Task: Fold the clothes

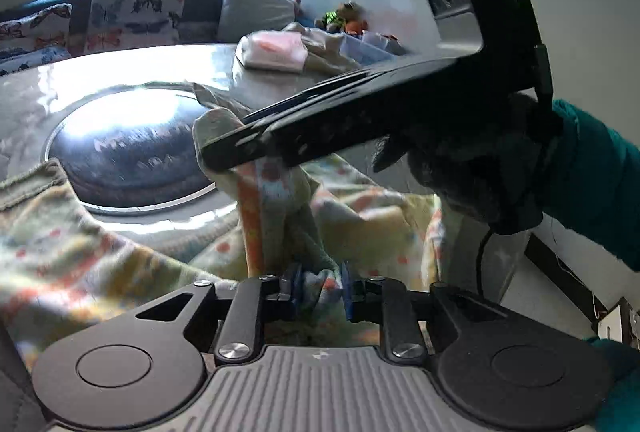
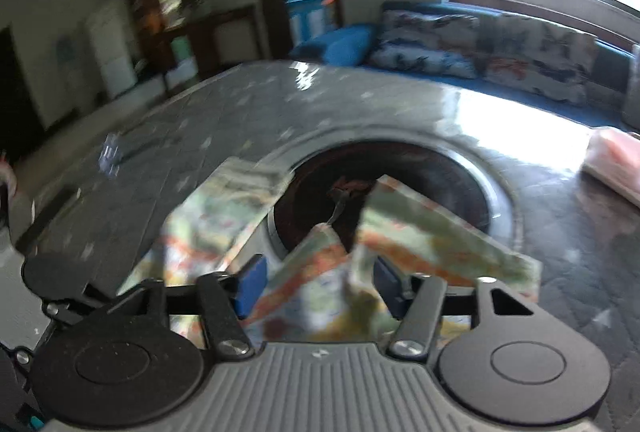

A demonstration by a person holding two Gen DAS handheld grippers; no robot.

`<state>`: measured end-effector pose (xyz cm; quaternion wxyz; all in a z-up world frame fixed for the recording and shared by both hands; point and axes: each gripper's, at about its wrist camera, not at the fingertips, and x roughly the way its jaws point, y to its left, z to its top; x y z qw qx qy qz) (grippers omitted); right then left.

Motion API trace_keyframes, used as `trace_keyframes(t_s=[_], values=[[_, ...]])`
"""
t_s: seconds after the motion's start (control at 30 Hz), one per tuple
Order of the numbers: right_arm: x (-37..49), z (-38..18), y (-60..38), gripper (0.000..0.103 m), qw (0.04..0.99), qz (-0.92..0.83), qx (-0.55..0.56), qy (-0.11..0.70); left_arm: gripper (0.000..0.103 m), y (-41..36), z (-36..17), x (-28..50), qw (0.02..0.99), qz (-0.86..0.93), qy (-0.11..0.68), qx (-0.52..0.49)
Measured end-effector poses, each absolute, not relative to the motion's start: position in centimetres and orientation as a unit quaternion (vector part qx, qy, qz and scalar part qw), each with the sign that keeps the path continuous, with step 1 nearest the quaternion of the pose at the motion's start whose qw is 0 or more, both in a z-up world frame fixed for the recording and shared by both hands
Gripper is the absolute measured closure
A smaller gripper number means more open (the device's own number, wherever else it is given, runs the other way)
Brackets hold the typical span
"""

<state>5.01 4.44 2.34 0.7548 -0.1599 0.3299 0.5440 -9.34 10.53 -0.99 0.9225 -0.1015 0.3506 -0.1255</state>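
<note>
A floral cloth garment (image 1: 352, 220), pale yellow with orange and blue spots, hangs lifted above the grey table (image 1: 120, 72). My left gripper (image 1: 318, 290) is shut on a bunched fold of it. In the left wrist view the right gripper's body (image 1: 360, 112), held by a gloved hand, pinches another part of the cloth higher up. In the right wrist view my right gripper (image 2: 316, 286) has its blue pads closed around the floral garment (image 2: 320, 272), whose flaps stick up over the table. The image is blurred.
A round dark inset (image 1: 132, 152) sits in the table's middle and also shows in the right wrist view (image 2: 384, 184). A folded pink-white garment (image 1: 276, 50) lies at the far side, seen at the right edge in the right wrist view (image 2: 616, 160). Butterfly cushions (image 1: 136, 16) line a bench behind.
</note>
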Motion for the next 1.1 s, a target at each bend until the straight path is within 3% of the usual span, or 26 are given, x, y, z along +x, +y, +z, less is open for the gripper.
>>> trace_keyframes(t_s=[0.1, 0.27, 0.43, 0.63, 0.8, 0.9, 1.1], values=[[3.8, 1.5, 4.3, 0.089, 0.747, 0.543, -0.199, 0.329, 0.075, 10.4, -0.8, -9.6, 0.924, -0.132, 0.347, -0.088], [3.4, 1.2, 0.8, 0.096, 0.759, 0.525, -0.18, 0.341, 0.051, 12.1, 1.1, -10.4, 0.934, -0.13, 0.315, -0.11], [2.9, 0.5, -2.3, 0.096, 0.768, 0.509, -0.158, 0.355, 0.048, 14.6, 2.1, -8.3, 0.936, -0.096, 0.301, -0.156], [2.3, -0.1, -3.2, 0.095, 0.771, 0.501, -0.145, 0.365, 0.046, 15.8, -0.6, -7.4, 0.915, -0.073, 0.376, -0.126], [2.7, -0.3, -3.7, 0.09, 0.772, 0.499, -0.133, 0.37, 0.042, 16.3, -1.5, -10.1, 0.898, -0.076, 0.42, -0.102], [2.8, -0.5, -3.9, 0.084, 0.771, 0.5, -0.127, 0.374, 0.04, 16.0, -0.8, -10.9, 0.899, -0.075, 0.419, -0.097], [3.2, -1.0, -4.3, 0.081, 0.773, 0.496, -0.119, 0.377, 0.038, 16.0, -0.7, -9.7, 0.893, -0.075, 0.428, -0.118]])
